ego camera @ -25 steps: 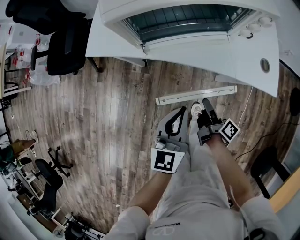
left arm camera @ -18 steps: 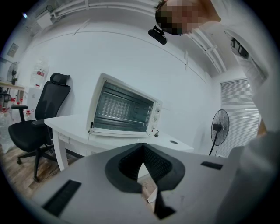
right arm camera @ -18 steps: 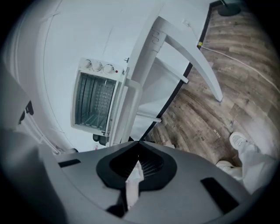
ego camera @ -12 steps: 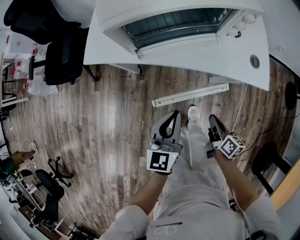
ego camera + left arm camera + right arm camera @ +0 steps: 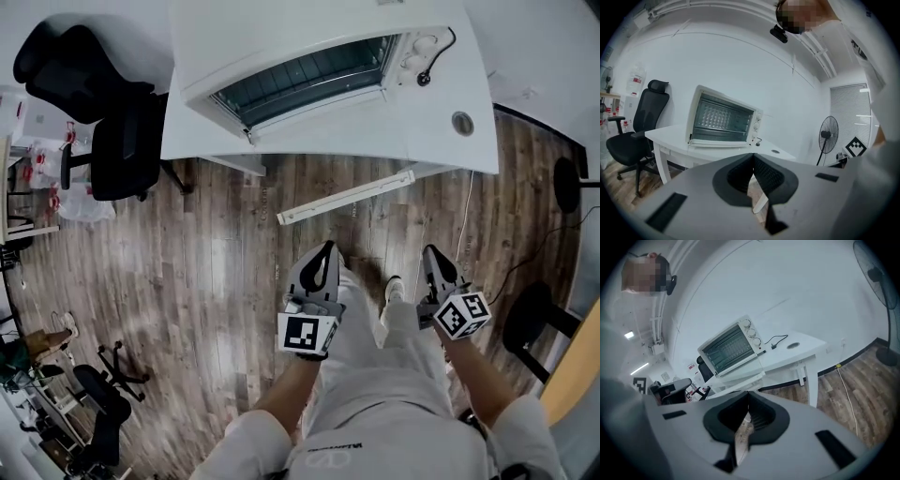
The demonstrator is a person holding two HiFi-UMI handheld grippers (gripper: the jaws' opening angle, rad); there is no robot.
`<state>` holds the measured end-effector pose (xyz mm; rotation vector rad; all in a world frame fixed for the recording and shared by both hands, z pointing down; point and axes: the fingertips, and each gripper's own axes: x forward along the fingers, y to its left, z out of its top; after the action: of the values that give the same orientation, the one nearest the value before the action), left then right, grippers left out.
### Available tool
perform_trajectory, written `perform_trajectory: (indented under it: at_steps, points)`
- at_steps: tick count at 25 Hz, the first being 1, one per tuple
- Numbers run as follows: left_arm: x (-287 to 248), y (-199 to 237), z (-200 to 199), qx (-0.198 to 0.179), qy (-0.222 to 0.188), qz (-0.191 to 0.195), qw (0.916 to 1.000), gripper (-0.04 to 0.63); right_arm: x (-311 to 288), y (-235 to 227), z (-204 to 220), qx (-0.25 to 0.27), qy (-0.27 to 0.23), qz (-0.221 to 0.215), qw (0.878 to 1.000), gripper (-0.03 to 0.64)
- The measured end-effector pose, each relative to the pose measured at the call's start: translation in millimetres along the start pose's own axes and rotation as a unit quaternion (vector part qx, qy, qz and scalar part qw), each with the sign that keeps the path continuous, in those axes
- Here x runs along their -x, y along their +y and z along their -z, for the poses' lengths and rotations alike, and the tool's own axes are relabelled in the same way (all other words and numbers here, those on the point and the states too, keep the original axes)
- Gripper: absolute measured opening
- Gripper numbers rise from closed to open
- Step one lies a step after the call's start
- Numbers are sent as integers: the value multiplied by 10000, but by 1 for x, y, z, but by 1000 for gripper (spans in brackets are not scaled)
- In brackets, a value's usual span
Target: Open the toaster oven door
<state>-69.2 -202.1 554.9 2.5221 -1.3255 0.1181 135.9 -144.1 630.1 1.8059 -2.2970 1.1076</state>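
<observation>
The white toaster oven (image 5: 300,70) stands on a white table (image 5: 427,127), its glass door closed and its knobs on the right side. It also shows in the left gripper view (image 5: 723,122) and the right gripper view (image 5: 731,350), some way off in both. My left gripper (image 5: 325,247) hangs over the wooden floor well short of the table, jaws shut on nothing (image 5: 753,157). My right gripper (image 5: 431,253) is level with it to the right, also shut and empty (image 5: 748,394). The person's legs show between and below the two.
A black office chair (image 5: 117,103) stands left of the table. A white bar (image 5: 347,195) lies on the floor under the table's front edge, and a cable (image 5: 469,220) runs down at the right. A standing fan (image 5: 828,136) is off to the right.
The table and oven have moved further off in the head view, and more of the oven shows. Both grippers have dropped back and spread apart.
</observation>
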Motion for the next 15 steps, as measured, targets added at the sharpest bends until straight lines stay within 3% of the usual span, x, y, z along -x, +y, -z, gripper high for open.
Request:
perform_trajectory:
  at_steps: [5, 9, 13, 15]
  points:
    - [5, -46, -10, -270, -113, -30, 9996, 8, 37, -15, -16, 199, -220, -300, 9991, 17]
    - [30, -94, -22, -530, -284, -293, 9978, 8, 87, -12, -30, 477, -268, -724, 9959, 17]
    - [58, -144, -36, -511, -515, -498, 9961, 8, 141, 1, -45, 1050, -261, -1113, 9879, 17]
    - [70, -166, -42, -531, -582, -592, 9951, 8, 168, 4, -57, 1030, -288, -1219, 9868, 17]
